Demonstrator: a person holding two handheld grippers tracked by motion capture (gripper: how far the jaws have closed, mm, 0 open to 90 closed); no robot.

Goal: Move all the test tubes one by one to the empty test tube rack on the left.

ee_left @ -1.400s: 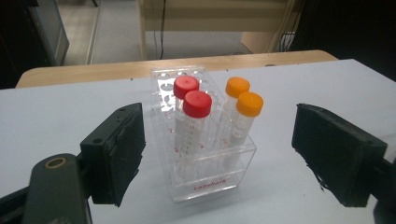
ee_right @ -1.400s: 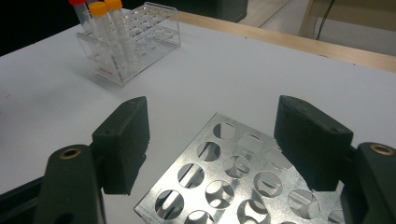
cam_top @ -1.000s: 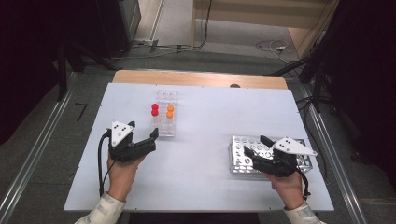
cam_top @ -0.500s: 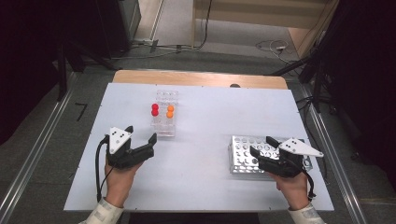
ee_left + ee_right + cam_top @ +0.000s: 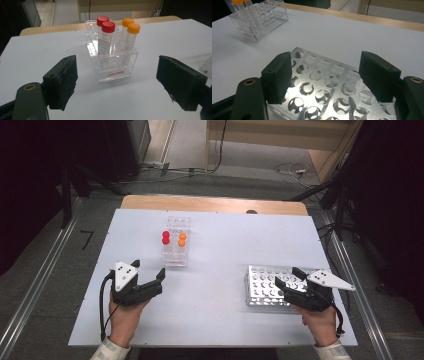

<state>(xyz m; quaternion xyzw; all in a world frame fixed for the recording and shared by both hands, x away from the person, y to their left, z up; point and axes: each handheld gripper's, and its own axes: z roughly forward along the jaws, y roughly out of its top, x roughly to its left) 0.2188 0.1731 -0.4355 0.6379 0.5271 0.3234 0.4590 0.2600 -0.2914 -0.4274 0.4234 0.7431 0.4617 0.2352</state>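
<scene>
I read one brand, "Labshark", in red letters on the front wall of the clear tube rack [image 5: 117, 71]; the tubes' graduation marks are too small.

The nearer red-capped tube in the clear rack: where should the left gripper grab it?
Probably the red cap, from above. The tube stands upright, with the clear rack walling its lower body and another red-capped tube close behind. The left gripper is open.

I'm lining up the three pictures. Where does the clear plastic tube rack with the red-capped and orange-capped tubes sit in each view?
High view: the clear plastic tube rack stands left of centre on the white table, ahead of the left gripper.
Left gripper view: centre, straight ahead between the open jaws.
Right gripper view: top left corner, far off.
Shared landmark: the orange-capped tubes.
</scene>
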